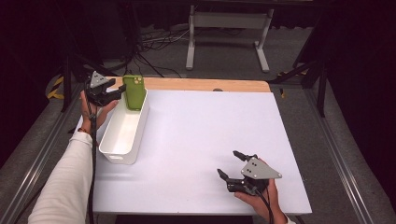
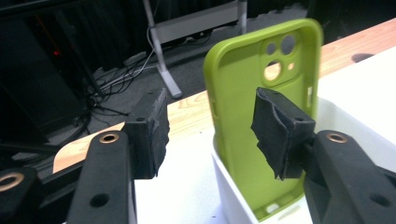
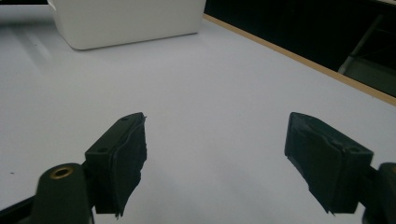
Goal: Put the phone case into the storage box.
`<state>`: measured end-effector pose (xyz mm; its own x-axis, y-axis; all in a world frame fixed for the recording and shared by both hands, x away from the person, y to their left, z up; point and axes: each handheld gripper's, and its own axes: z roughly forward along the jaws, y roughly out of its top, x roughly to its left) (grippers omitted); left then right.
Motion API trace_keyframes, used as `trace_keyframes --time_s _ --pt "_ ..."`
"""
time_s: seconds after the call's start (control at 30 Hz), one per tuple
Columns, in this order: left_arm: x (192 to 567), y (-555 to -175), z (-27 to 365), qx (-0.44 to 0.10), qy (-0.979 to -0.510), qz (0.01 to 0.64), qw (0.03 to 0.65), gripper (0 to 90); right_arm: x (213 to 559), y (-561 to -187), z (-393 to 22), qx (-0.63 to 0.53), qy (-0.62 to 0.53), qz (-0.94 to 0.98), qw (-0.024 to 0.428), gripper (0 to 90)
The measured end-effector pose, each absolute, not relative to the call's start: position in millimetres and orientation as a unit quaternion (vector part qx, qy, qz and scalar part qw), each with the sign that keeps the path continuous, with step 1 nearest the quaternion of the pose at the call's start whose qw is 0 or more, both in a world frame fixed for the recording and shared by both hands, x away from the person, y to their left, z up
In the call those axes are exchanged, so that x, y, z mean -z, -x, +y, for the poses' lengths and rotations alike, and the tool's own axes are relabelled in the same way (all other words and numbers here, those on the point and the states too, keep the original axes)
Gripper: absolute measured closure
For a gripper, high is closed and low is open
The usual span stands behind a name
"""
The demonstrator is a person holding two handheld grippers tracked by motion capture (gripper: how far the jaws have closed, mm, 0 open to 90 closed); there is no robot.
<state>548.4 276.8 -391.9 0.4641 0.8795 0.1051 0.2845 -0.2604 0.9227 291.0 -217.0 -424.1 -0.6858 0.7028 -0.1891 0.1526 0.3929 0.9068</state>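
Green phone case (image 1: 134,91) is the piece being handled, though it stands farthest from where the person sits. Nearest, at the table's front edge, the right hand (image 1: 259,196) rests low on the white table (image 1: 210,126), palm under its tool, with the right gripper (image 1: 231,164) pointing across the sheet toward the left. Its jaws stand wide apart with nothing between them. Well apart from it, toward the table's left side, lies a long white bin (image 1: 122,133), its far end near the wooden edge. The phone case stands upright in that far end, leaning against the end wall, its camera cut-outs at the top. The left forearm, in a white sleeve (image 1: 65,179), stretches along the table's left edge, and the left hand (image 1: 93,105) is raised beside the bin, holding the left gripper (image 2: 210,128) level, aimed at the case. Its jaws are parted; the pads seem clear of the case, though one pad (image 2: 278,130) overlaps it in the left gripper view.
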Motion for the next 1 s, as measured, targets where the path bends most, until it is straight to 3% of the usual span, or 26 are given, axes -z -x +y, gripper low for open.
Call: trace_keyframes --time_s 0.33,1.0 --pt "384 -536 276 -0.323 -0.721 0.391 0.472 45.3 422 -289 -215 -0.476 -0.265 0.783 0.301 22.0" --pt "376 -508 278 -0.330 -0.712 0.382 0.488 29.0 420 -289 -214 -0.478 -0.259 0.782 0.306 22.4"
